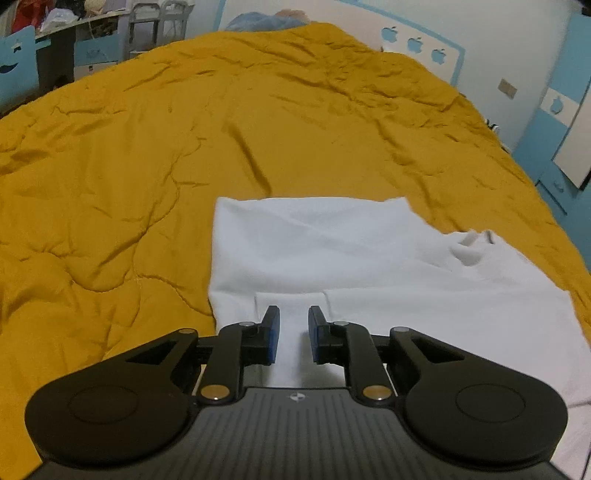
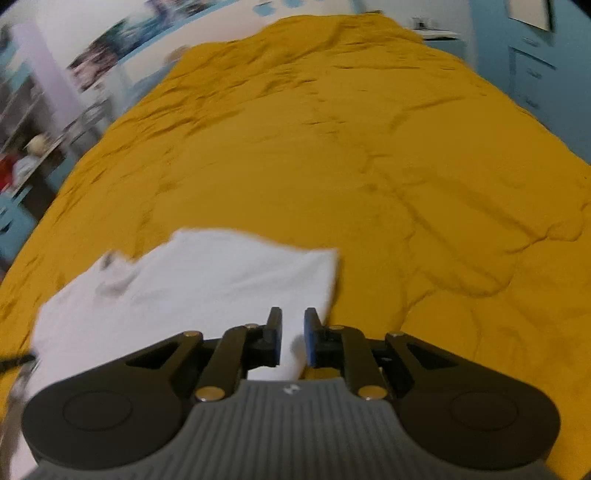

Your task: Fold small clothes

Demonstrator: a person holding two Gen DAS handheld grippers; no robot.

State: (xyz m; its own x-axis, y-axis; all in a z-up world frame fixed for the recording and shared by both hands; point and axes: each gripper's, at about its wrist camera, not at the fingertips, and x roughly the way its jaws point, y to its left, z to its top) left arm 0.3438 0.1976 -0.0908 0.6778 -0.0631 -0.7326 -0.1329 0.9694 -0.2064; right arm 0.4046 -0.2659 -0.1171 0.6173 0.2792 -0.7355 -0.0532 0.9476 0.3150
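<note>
A small white garment (image 1: 332, 251) lies flat on the mustard-yellow quilt (image 1: 147, 129), with its neck opening toward the right of the left wrist view. My left gripper (image 1: 293, 321) is open and hovers over a folded white flap at the garment's near edge. In the right wrist view the same garment (image 2: 207, 280) lies at lower left on the quilt (image 2: 369, 147). My right gripper (image 2: 292, 325) is open above the garment's right near corner. Neither gripper holds cloth. The right view is blurred.
The quilt covers the whole bed and is wrinkled. A blue pillow (image 1: 266, 20) lies at the far end. Shelves and clutter (image 1: 55, 22) stand beyond the bed's left side. Blue and white cabinets (image 1: 554, 147) stand to the right.
</note>
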